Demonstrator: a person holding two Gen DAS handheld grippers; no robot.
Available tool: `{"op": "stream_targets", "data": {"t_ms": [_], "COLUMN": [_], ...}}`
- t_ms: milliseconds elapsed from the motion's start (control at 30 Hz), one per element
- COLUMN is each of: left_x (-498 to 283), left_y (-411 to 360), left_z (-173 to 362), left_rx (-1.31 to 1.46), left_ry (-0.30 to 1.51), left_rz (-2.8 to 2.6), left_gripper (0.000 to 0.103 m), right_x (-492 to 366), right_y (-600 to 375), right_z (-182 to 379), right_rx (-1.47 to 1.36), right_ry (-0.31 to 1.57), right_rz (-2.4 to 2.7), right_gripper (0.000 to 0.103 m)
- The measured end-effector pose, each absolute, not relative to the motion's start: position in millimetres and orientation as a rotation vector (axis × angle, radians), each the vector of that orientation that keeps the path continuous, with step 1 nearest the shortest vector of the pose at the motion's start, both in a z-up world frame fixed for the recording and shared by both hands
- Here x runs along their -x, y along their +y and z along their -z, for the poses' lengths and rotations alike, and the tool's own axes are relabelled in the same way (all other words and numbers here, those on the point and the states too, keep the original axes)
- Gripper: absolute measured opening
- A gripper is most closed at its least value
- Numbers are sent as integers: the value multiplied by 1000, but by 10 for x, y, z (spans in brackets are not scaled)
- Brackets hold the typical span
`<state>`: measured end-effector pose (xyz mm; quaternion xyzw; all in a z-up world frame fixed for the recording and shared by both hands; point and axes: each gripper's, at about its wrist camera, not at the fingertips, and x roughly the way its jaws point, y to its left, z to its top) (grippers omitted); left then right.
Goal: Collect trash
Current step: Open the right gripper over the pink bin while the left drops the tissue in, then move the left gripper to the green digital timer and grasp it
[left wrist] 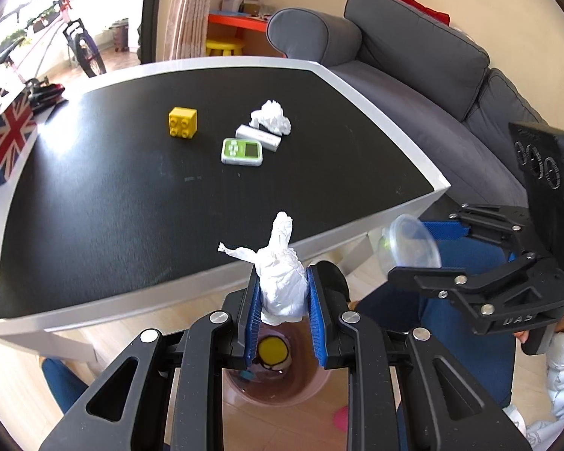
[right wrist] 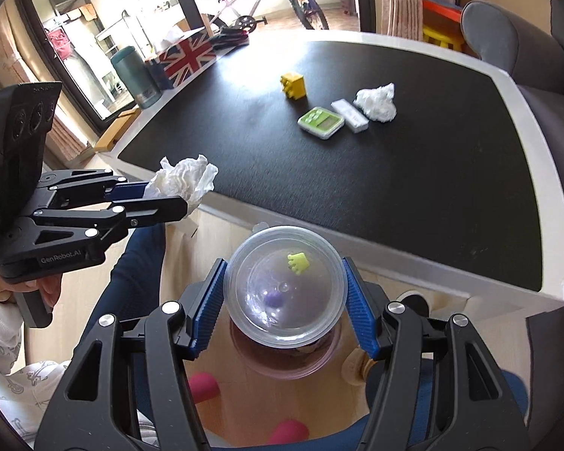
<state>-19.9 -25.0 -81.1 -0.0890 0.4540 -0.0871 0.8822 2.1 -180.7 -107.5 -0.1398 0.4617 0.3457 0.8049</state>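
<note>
Left wrist view: brown bin (left wrist: pixel 282 383) sits on the wood floor directly under the left gripper (left wrist: pixel 284 293), just off the table's near edge. Inside it, a yellow round piece (left wrist: pixel 272 350), something white beside it and a small teal scrap; the rest can't be made out. Left gripper's blue pads (left wrist: pixel 252 314) are pinched on a crumpled white tissue (left wrist: pixel 284 285), held above the bin mouth. Tissue is wadded and twisted, with a tall peak and a side tail sticking out past the fingertips.

Right wrist view: right gripper (right wrist: pixel 284 293) is clamped across a clear plastic lid (right wrist: pixel 285 285), pads on both sides of its rim, lid facing the camera. Lid is round, transparent and glossy; through it show a small yellow-green piece (right wrist: pixel 299 262) and a purple blob, can't tell whether they're on the lid or behind it. The same bin's rim shows right below the lid. Left gripper with its tissue is visible at the left, near the table corner.

Black-topped table (left wrist: pixel 394 120) with white border carries a second crumpled tissue (left wrist: pixel 270 116), touching or just beside a white rectangular box (left wrist: pixel 258 136). Green device (left wrist: pixel 241 152) lies next to the box; yellow block (left wrist: pixel 182 122) stands apart to its left. Union Jack box (left wrist: pixel 11 131) at the table's far left edge. Grey sofa (left wrist: pixel 413 56) behind the table.
</note>
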Motion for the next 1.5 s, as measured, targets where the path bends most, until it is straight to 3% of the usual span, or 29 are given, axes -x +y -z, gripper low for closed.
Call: {"op": "stream_targets", "data": {"t_ms": [167,300,500,1000,1067,1100,1133,1200,1333,1500], "left_x": [269,287,288,290,288,281,275,270,252,244], "left_y": [-223,-225,-266,-406,-417,-418,-413,-373,-340,-305], "left_z": [871,885,923,1097,1088,1085,1083,1065,1045,1042], "left_rx": [203,210,209,189,189,186,187,204,200,207], "left_ry": [964,967,982,1039,1037,1037,1032,1008,1002,1009], "left_rz": [187,192,208,239,245,243,239,216,186,162], "left_gripper": [23,23,23,24,29,41,61,86,95,95], "right_x": [4,-7,-56,-94,-98,-101,-98,-100,-109,-118], "right_y": [-1783,-1770,-1828,-1988,-2001,-2007,-2021,-2043,-2064,-2069], "right_z": [1178,1186,1173,1080,1069,1061,1052,1036,1024,1050], "right_rx": [298,307,279,243,238,235,233,229,224,219], "right_ry": [1016,1018,1018,988,986,983,981,977,974,980], "right_rz": [-752,-739,-718,-680,-678,-677,-676,-672,-666,-668], "right_gripper": [61,76,84,86,86,86,86,87,90,96]}}
